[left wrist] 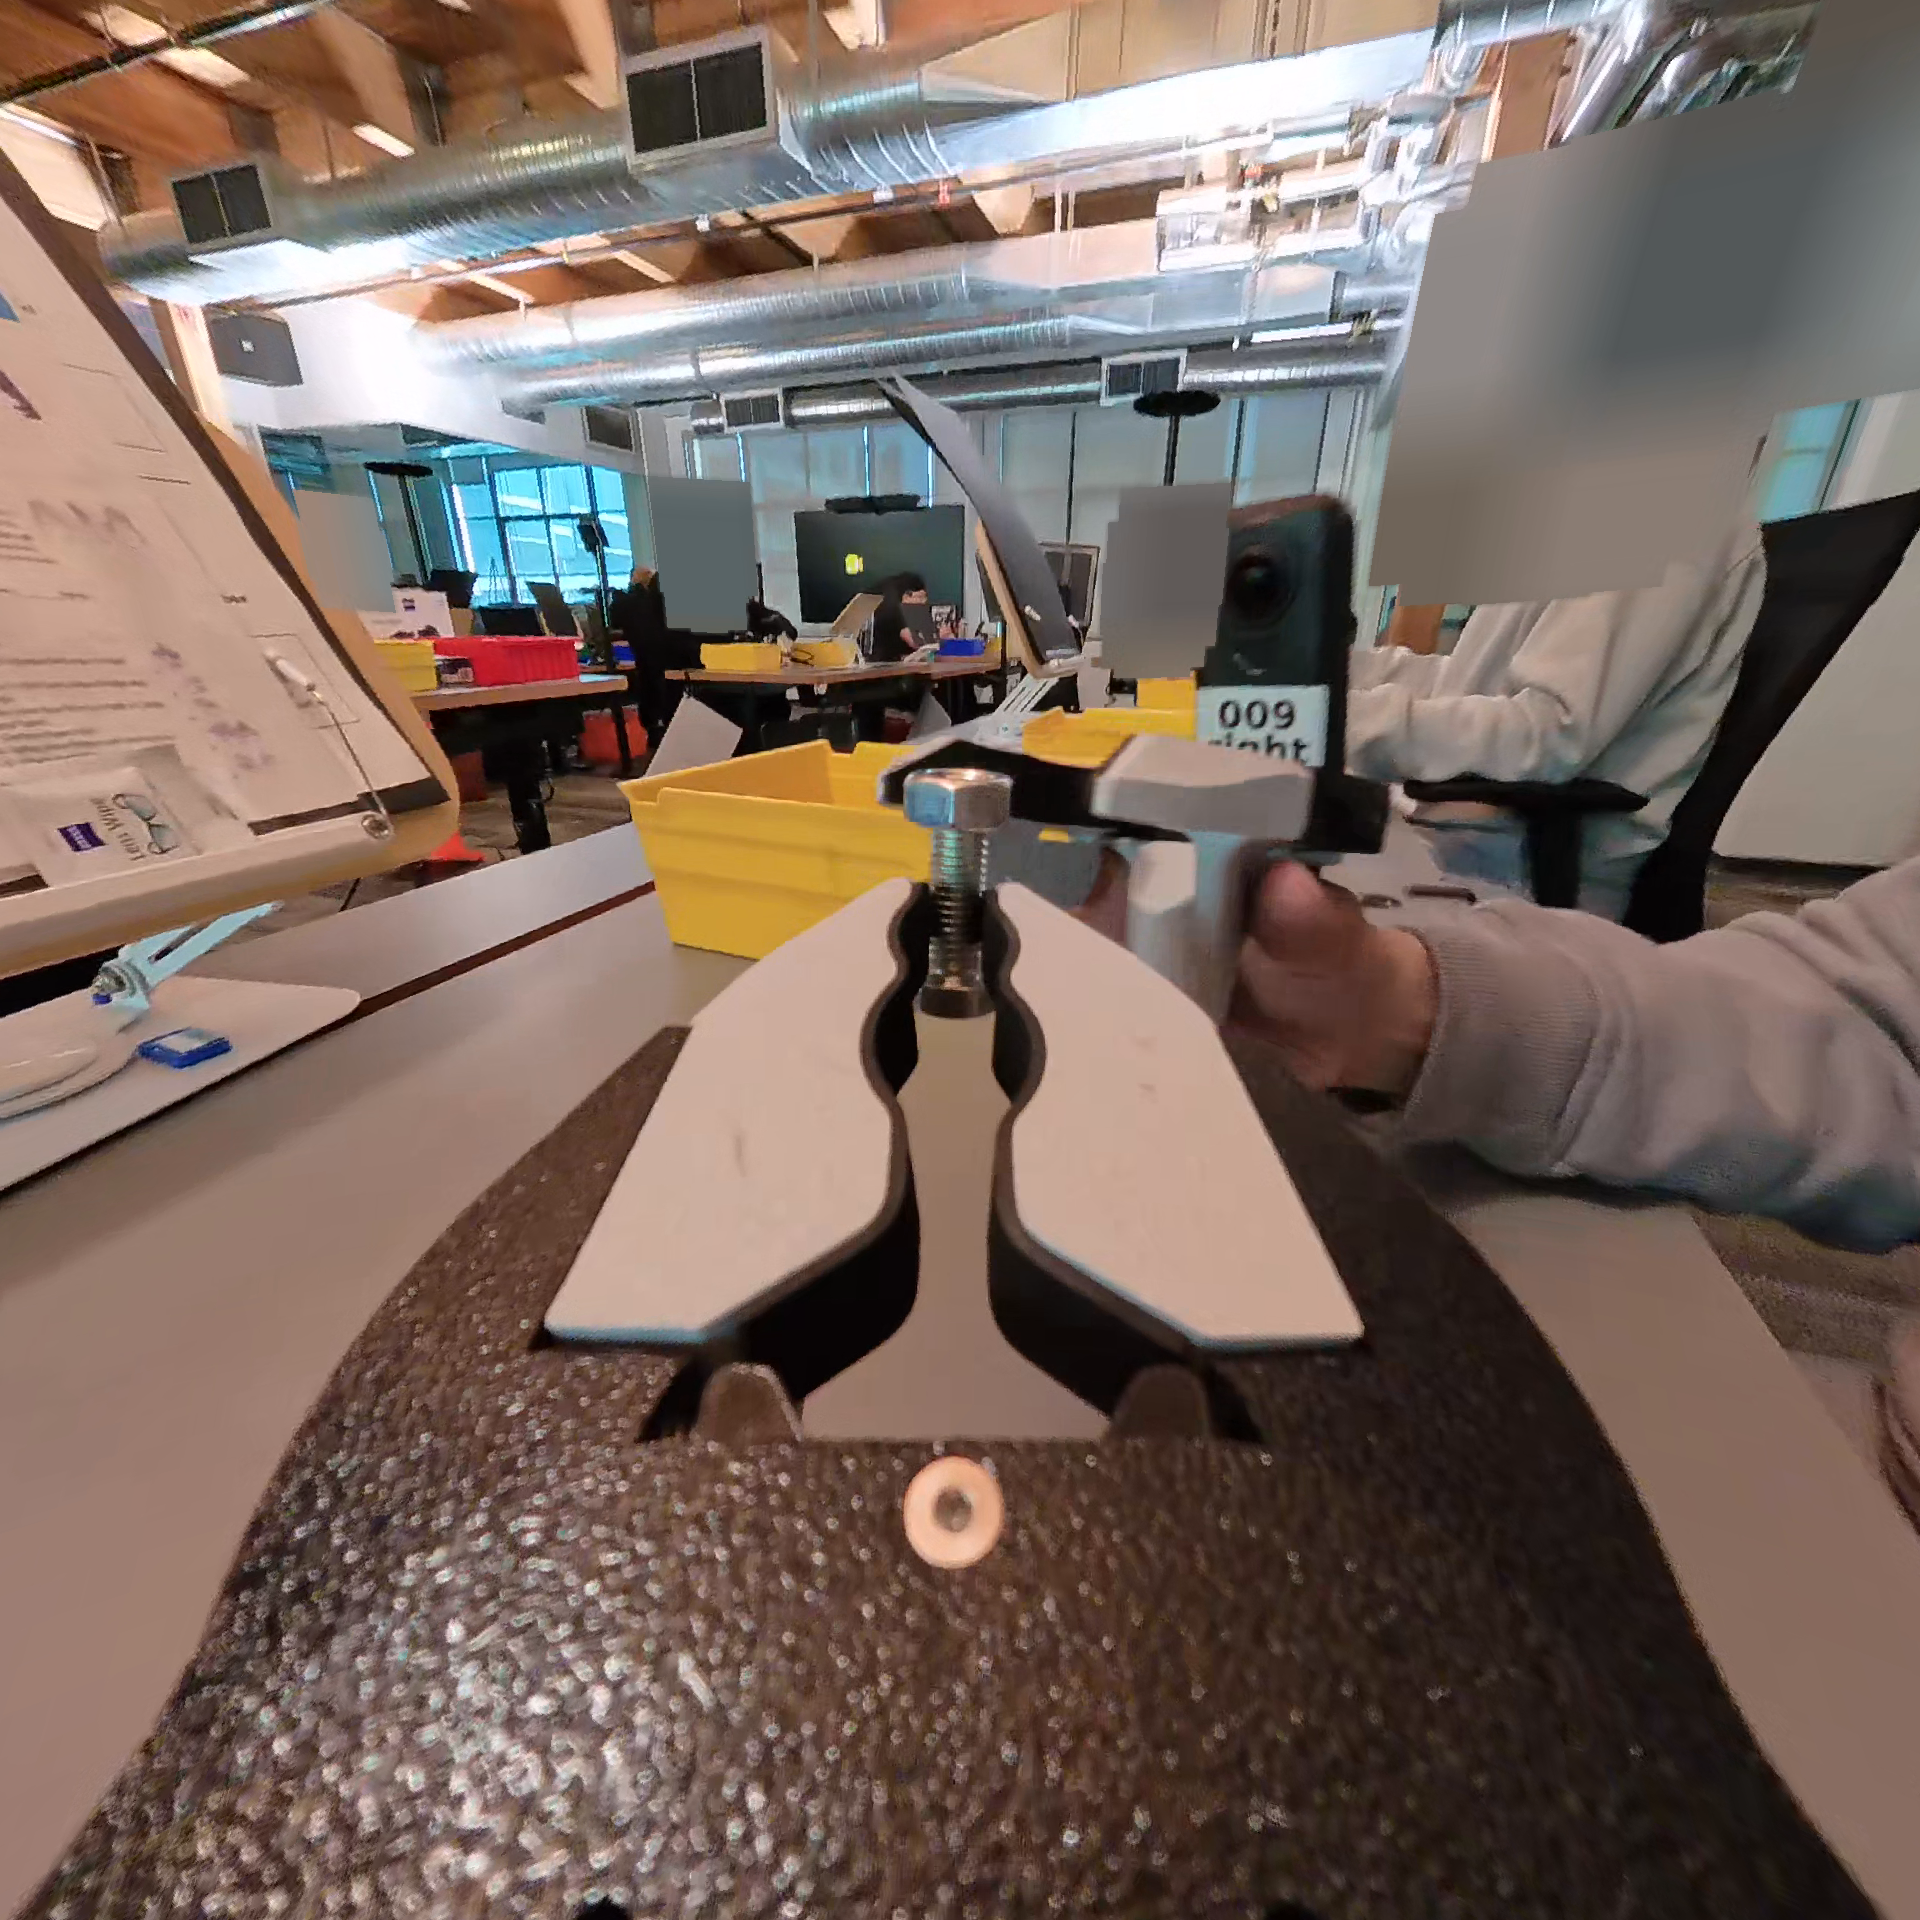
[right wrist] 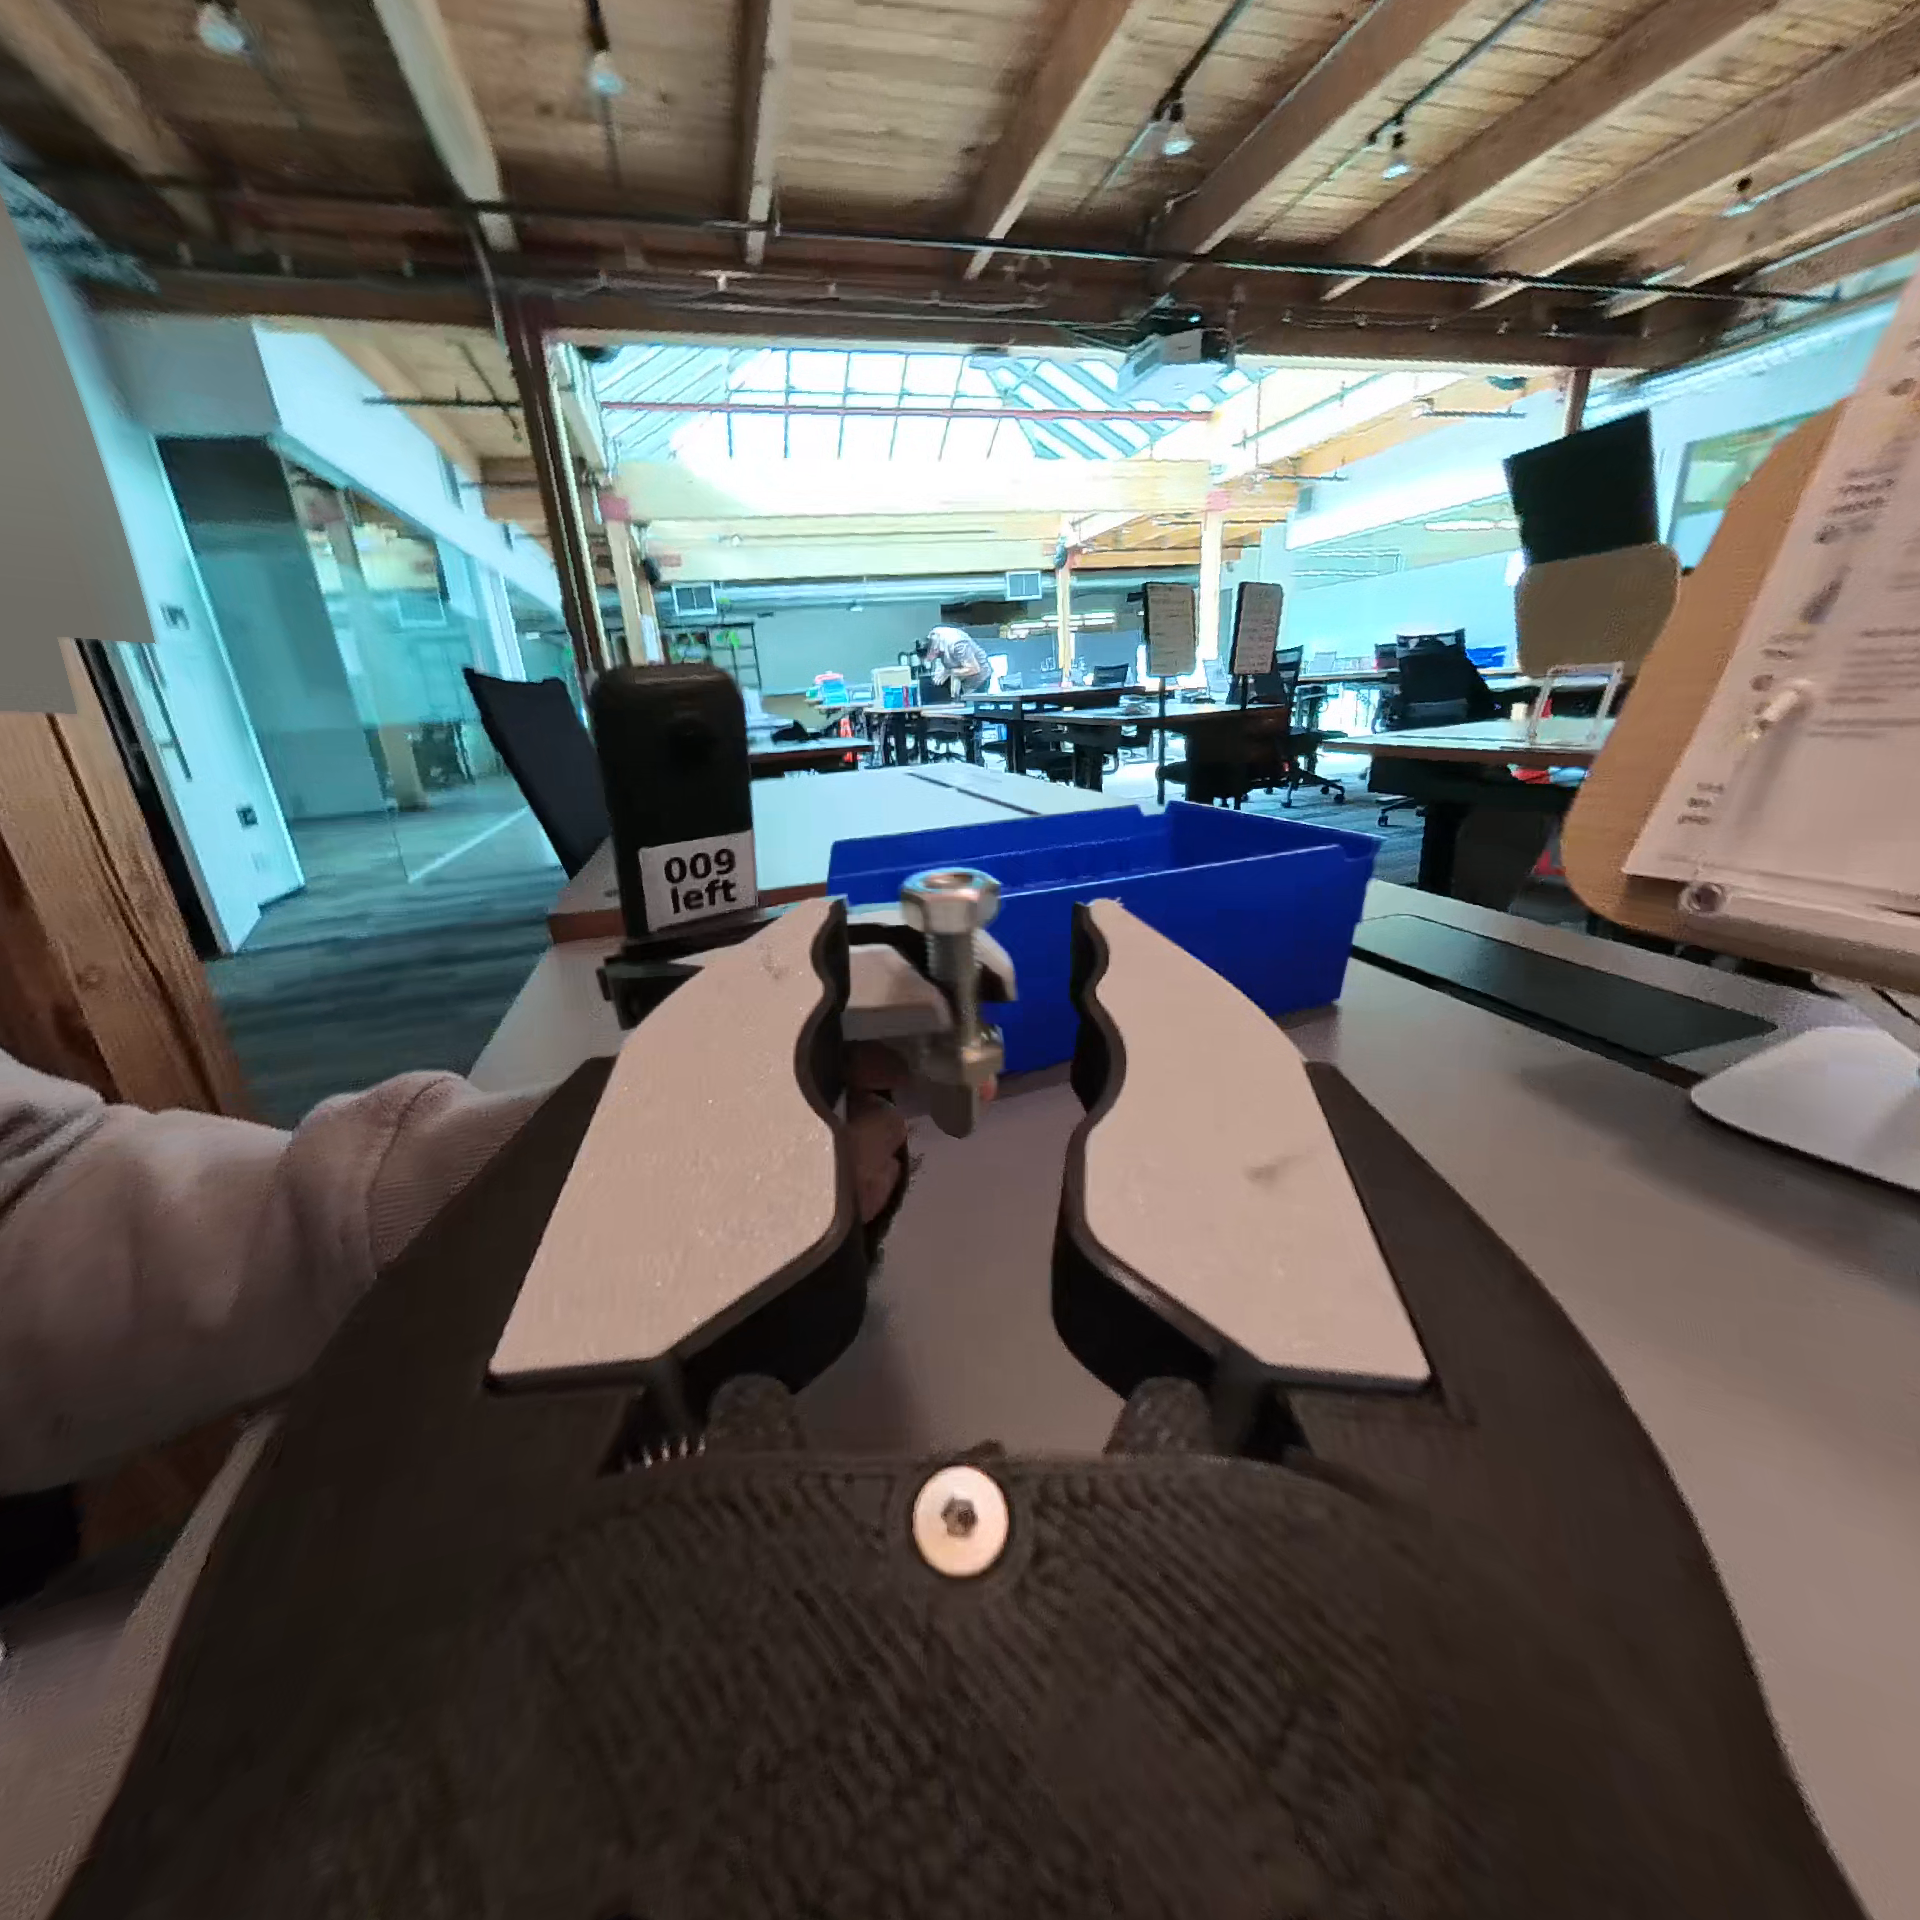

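Bolt (left wrist: 956, 883), upright, clamped in left tool (left wrist: 957, 940); right tool (right wrist: 956, 997) spread wide around it, pads apart; yellow bin (left wrist: 758, 852) behind.

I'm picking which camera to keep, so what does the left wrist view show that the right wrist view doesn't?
Only the left wrist view: a yellow bin behind the grippers, and the left gripper seen from behind, its fingers closed on a bolt's threaded shaft.

Only the right wrist view: a blue bin, and the right gripper with its fingers apart on either side of the bolt.

Both: the upright steel hex bolt and the grey table.
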